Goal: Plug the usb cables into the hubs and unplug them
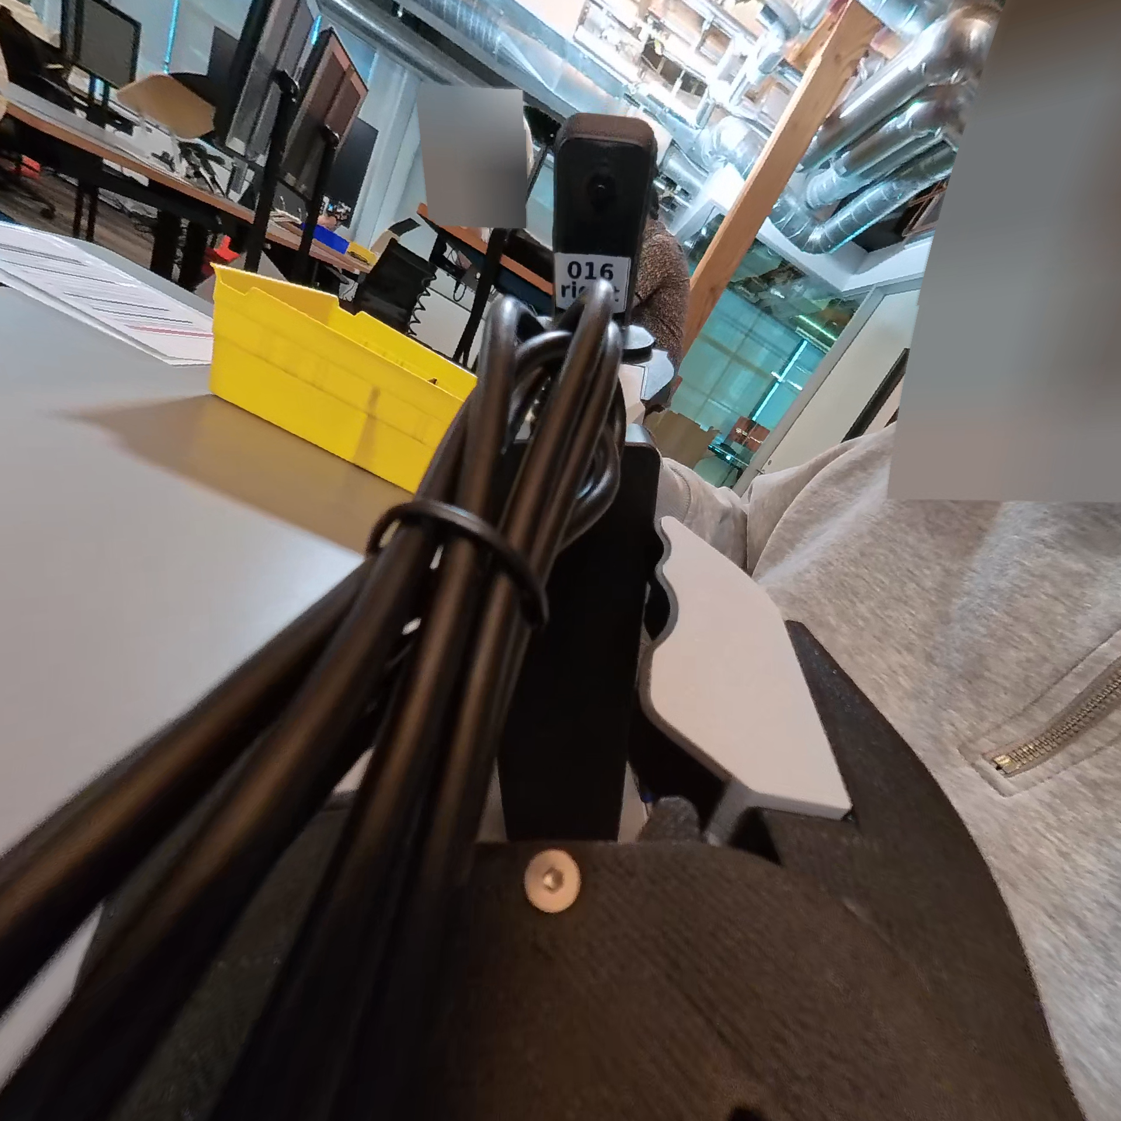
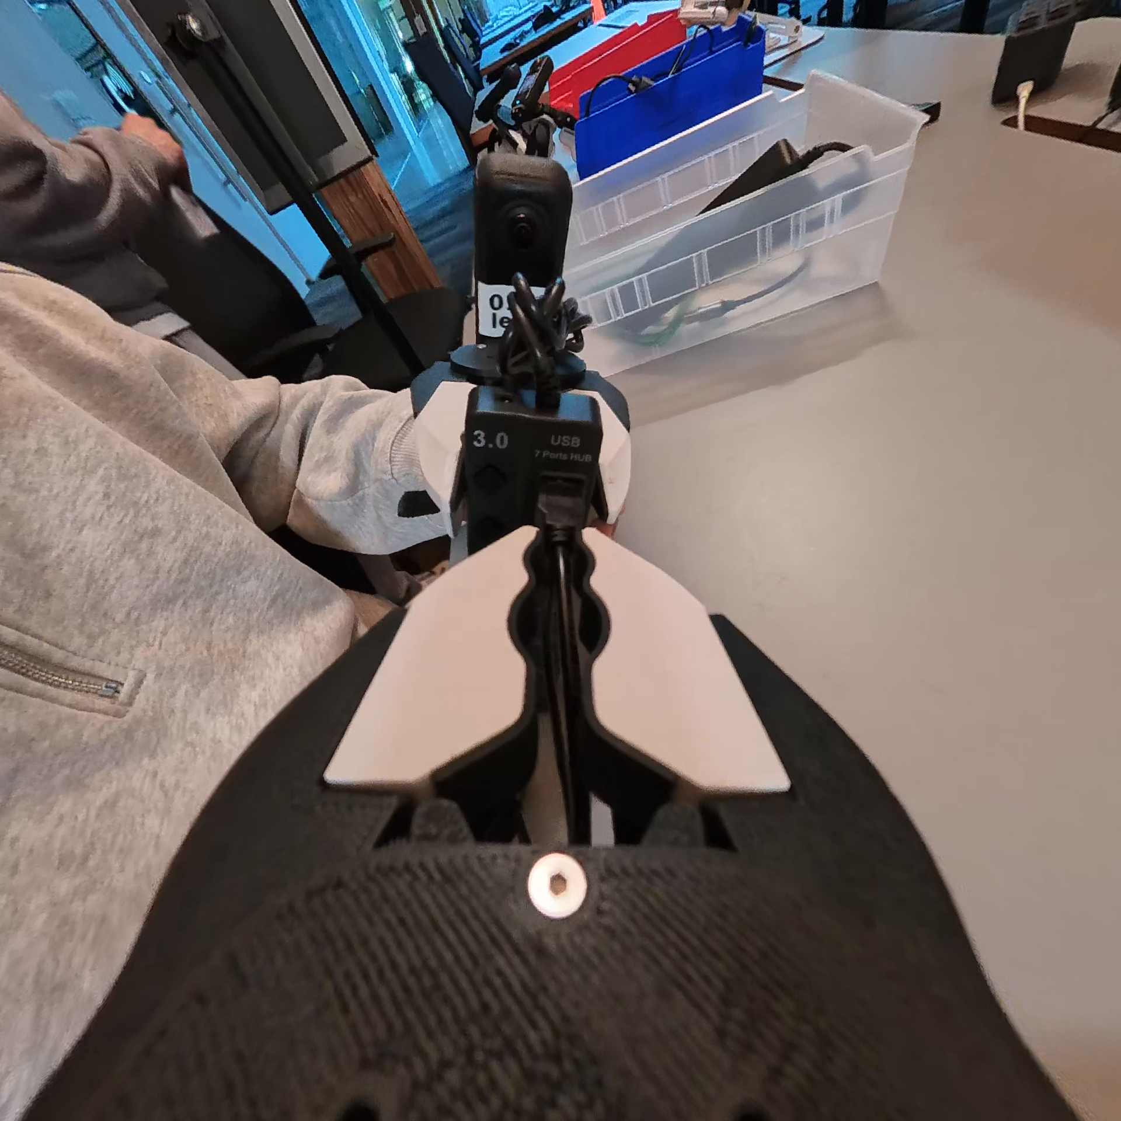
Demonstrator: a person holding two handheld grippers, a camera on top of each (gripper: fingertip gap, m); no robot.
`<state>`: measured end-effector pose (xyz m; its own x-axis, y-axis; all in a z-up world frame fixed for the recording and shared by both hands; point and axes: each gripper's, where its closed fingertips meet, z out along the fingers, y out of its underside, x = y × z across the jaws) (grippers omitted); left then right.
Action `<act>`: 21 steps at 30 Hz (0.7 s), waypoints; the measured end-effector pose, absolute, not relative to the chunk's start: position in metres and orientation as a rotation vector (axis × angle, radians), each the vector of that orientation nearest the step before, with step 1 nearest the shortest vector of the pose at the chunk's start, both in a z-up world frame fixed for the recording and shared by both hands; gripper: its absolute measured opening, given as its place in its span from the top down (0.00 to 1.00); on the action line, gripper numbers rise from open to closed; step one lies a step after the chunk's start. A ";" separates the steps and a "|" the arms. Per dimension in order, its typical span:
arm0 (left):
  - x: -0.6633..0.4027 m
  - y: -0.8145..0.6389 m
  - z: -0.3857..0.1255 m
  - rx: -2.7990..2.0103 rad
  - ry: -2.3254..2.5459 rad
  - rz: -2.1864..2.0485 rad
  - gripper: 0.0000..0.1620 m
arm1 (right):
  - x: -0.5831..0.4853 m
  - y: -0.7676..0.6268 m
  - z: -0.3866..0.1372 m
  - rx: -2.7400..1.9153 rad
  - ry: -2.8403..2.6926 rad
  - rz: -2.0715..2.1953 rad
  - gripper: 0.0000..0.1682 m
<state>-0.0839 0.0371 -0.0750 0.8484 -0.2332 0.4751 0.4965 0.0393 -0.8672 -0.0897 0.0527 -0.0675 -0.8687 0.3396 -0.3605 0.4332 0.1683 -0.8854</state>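
Observation:
My left gripper (image 1: 606, 546) is shut on a black USB hub (image 1: 576, 637) and holds it upright off the table. The hub's own black cable (image 1: 485, 485), coiled and tied, lies across the left side of that view and hides the left finger. In the right wrist view the hub (image 2: 531, 449) faces me between the left gripper's white fingers (image 2: 434, 449). My right gripper (image 2: 555, 537) is shut on a black USB cable plug (image 2: 558, 506). The plug's tip sits at the hub's upper right port; how deep it sits does not show.
A yellow bin (image 1: 327, 376) and a printed sheet (image 1: 103, 291) lie on the grey table (image 2: 910, 546). A clear bin (image 2: 758, 230) with black items, a blue bin (image 2: 667, 115) and a red bin stand behind the hub. The person's grey sleeve (image 2: 151, 455) is at the left. The tips of both grippers are at nearly the same place.

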 end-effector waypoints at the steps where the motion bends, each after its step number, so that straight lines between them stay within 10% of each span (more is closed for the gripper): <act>1: -0.084 0.037 -0.075 -1.426 -0.229 -0.572 0.62 | -0.090 0.052 -0.067 0.778 2.332 -1.823 0.95; 21: -0.098 0.036 -0.076 -1.415 -0.281 -0.507 0.63 | -0.104 0.067 -0.050 0.854 2.267 -1.928 0.92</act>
<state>-0.0980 0.0359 -0.0762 0.8624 -0.1681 0.4775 0.4941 0.0738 -0.8663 -0.1042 0.0669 -0.0499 -0.8469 0.3752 -0.3769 0.4323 0.0729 -0.8988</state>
